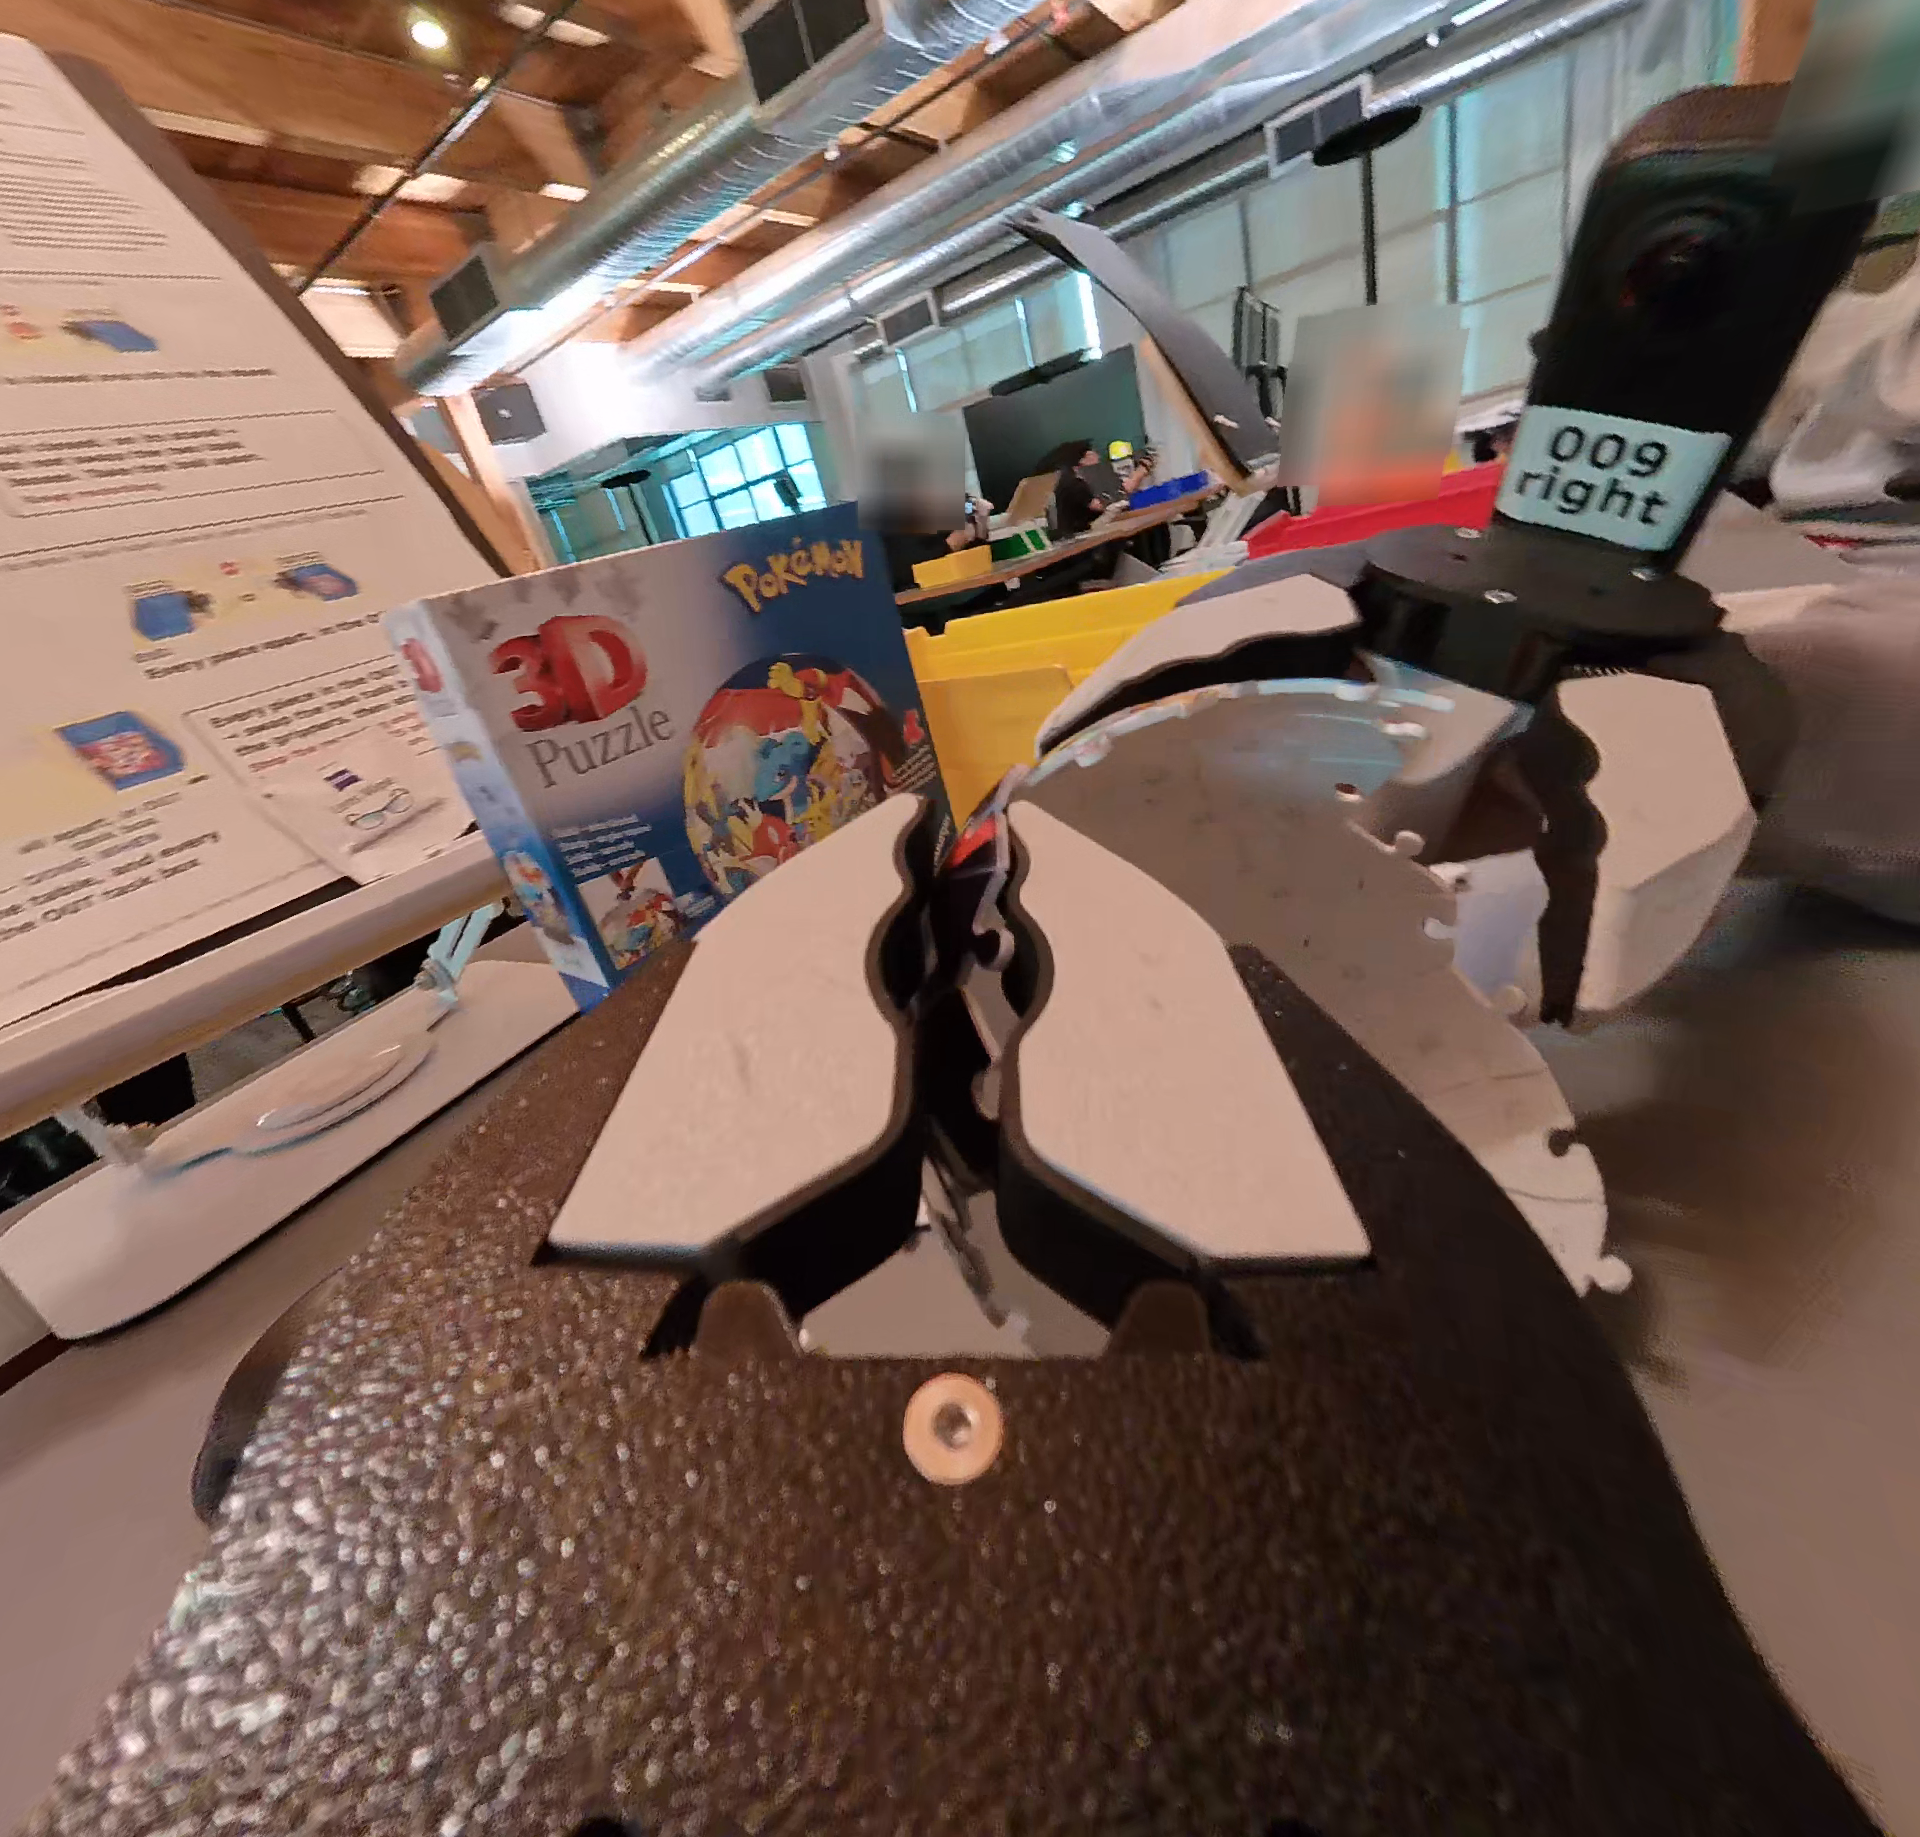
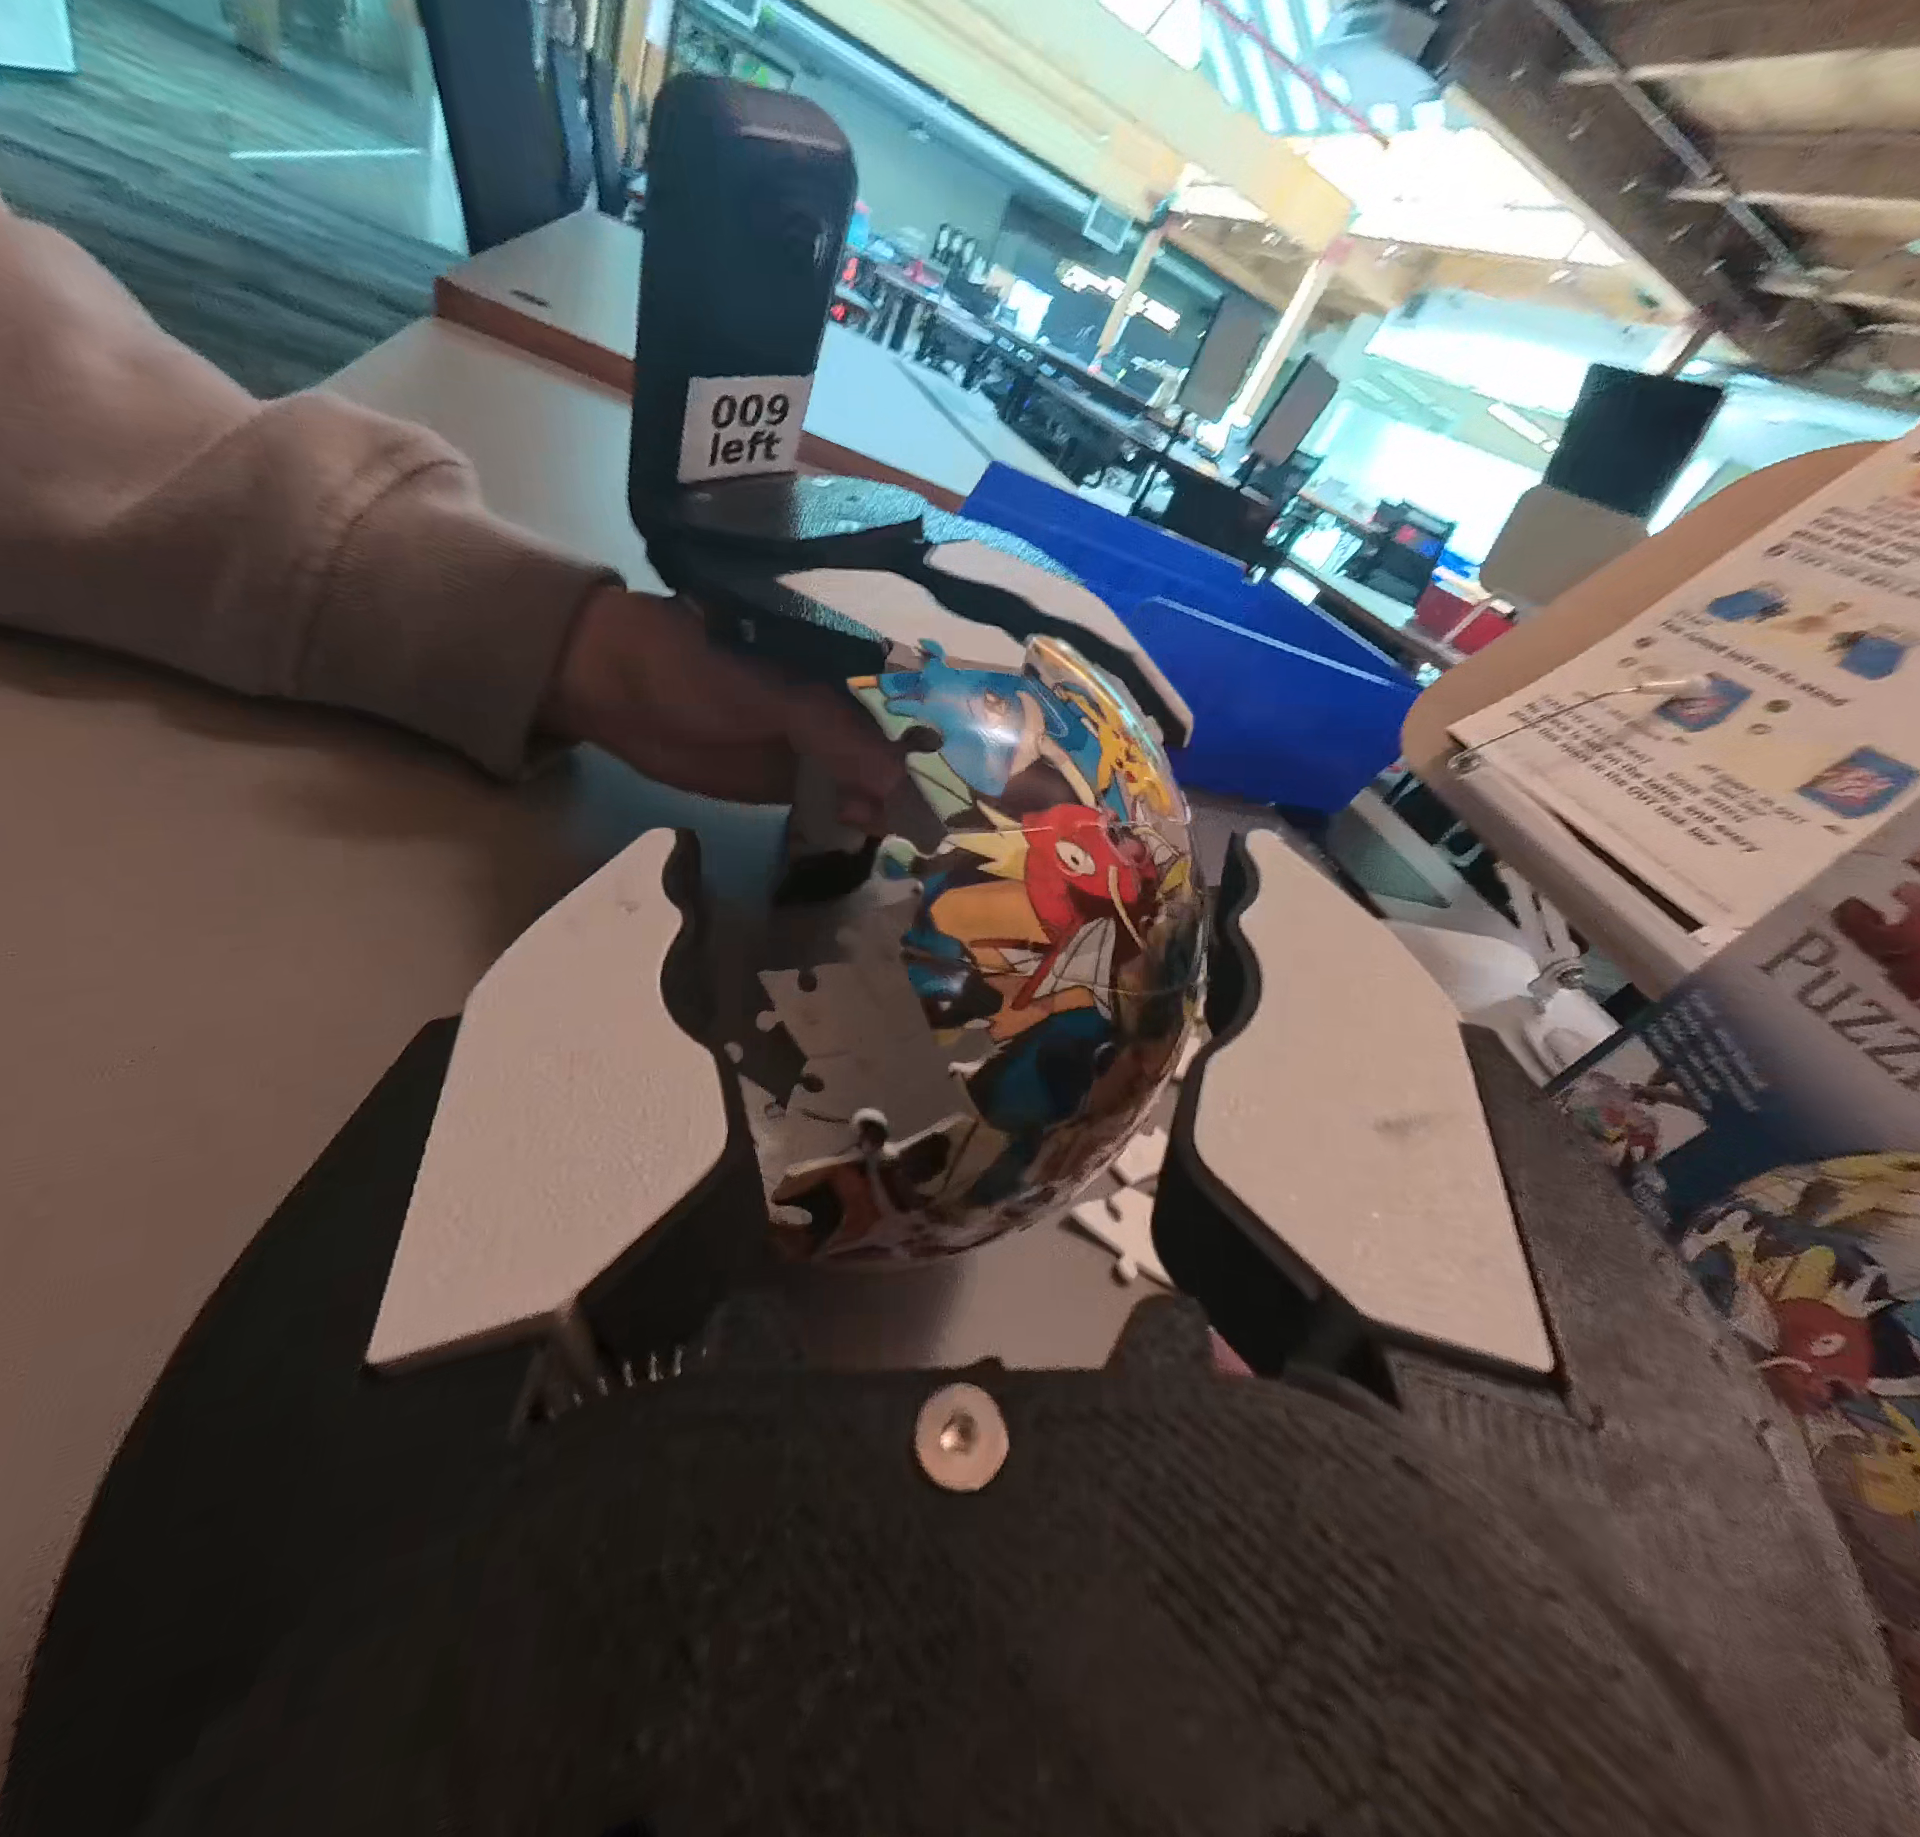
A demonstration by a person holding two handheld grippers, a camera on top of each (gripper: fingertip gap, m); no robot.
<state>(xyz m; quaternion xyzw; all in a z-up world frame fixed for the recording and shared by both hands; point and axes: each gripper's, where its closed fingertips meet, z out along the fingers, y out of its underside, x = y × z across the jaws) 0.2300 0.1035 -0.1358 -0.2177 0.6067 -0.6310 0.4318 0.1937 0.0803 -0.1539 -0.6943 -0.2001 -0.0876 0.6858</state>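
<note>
Left gripper (image 1: pixel 961 940) is nearly closed, pinching the thin edge of a partly built puzzle ball (image 2: pixel 1049 946) so the curved shell stays up off the table (image 2: pixel 208 956) with its hollow grey inside open. Right gripper (image 2: pixel 961 1049) is spread wide around the ball, not clearly touching it, holding nothing. Puzzle box (image 1: pixel 665 738) stands just behind, beside the propped instruction sheet (image 1: pixel 156 540), facing the person
</note>
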